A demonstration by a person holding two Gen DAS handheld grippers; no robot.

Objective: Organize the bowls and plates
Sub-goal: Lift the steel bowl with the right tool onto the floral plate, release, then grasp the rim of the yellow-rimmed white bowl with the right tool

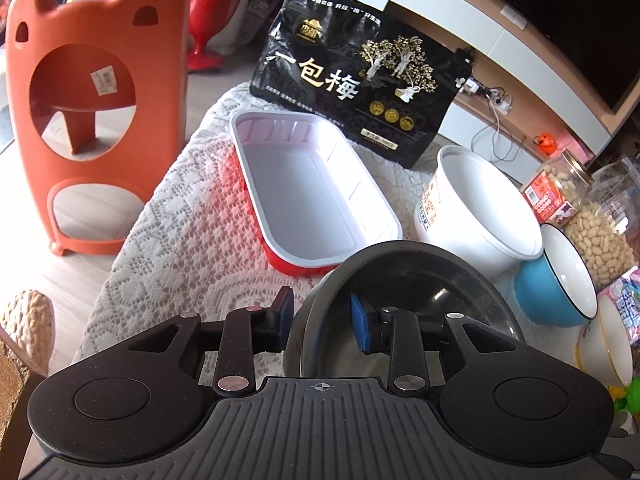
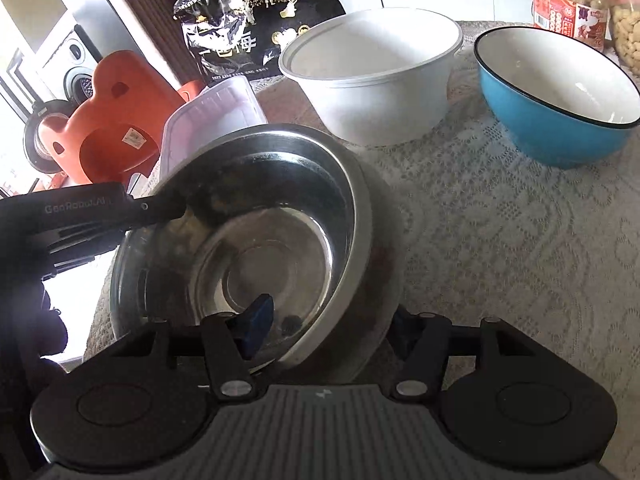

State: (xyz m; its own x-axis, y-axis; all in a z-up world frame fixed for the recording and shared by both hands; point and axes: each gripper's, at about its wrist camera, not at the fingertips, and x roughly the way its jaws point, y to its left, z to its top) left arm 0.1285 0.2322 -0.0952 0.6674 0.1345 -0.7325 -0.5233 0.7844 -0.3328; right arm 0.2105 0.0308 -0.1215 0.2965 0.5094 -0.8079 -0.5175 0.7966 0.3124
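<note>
A steel bowl [image 1: 420, 292] [image 2: 256, 236] sits tilted on the lace tablecloth [image 1: 180, 216]. My left gripper [image 1: 320, 316] straddles its left rim, one pad inside and one outside, with a gap showing at the rim. My right gripper [image 2: 332, 326] straddles the bowl's near right rim the same way, jaws apart. The left gripper's finger also shows in the right wrist view [image 2: 160, 208]. A white tub [image 1: 476, 208] [image 2: 372, 72], a blue bowl [image 1: 560, 276] [image 2: 560, 96] and a red-and-white rectangular tray [image 1: 308, 188] stand beyond.
A black snack bag [image 1: 356, 72] leans at the back. A peanut jar [image 1: 580, 216] and a yellow-white bowl [image 1: 608, 344] stand at the right. An orange plastic stool [image 1: 96, 108] stands on the floor left of the table.
</note>
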